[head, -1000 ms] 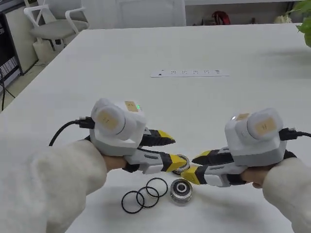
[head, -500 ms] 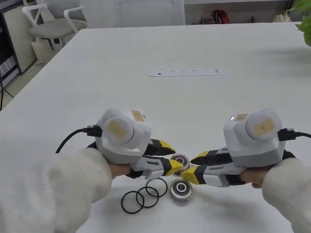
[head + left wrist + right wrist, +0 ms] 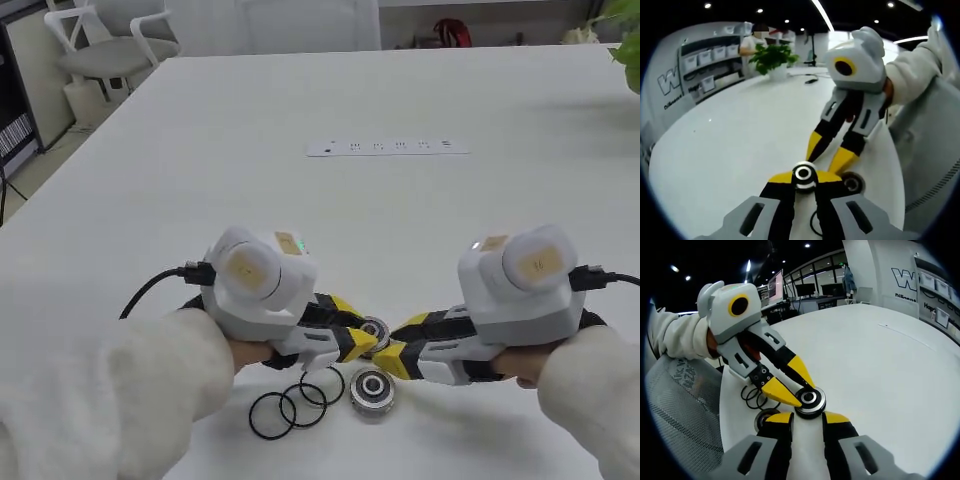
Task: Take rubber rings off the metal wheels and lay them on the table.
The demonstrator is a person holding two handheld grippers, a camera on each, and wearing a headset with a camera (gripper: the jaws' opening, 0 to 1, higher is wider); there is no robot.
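Head view: finds the left gripper (image 3: pixel 350 338) and the right gripper (image 3: pixel 393 352) tip to tip over a white table (image 3: pixel 300 180), each held by a hand in a pale sleeve. Puts a metal wheel (image 3: pixel 375 329) right where the four yellow fingertips meet, lifted off the table. Cannot tell from here which fingers touch it. Places a second wheel (image 3: pixel 372 388) flat on the table, just on the person's side of the right gripper's fingertips. Sets three black rubber rings (image 3: pixel 297 404) beside it, overlapping, on the person's side of the left gripper's fingers. Leaves a white power strip (image 3: pixel 388 148) well beyond all the fingertips.

Left gripper view: shows this gripper's own fingers (image 3: pixel 782 178) pinching the metal wheel (image 3: pixel 804 175) from either side at the yellow tips. Brings in the right gripper (image 3: pixel 827 157) from ahead, fingers spread, one tip at the wheel's far rim, the other just off to its side. Shows the second wheel (image 3: pixel 853 182) on the table, near that outer fingertip. Keeps a potted plant (image 3: pixel 772 56) far past the fingertips.

Right gripper view: shows this gripper's own fingers (image 3: pixel 837 418) apart, with the metal wheel (image 3: pixel 810 401) just ahead of the gap between the tips. Cannot tell whether they touch it. Shows the left gripper (image 3: pixel 805 394) reaching in, its fingers clamped on the wheel's rim. Puts the second wheel (image 3: pixel 762 419) on the table just beside one of the own fingers, and the rubber rings (image 3: pixel 754 395) past it, under the left gripper's fingers
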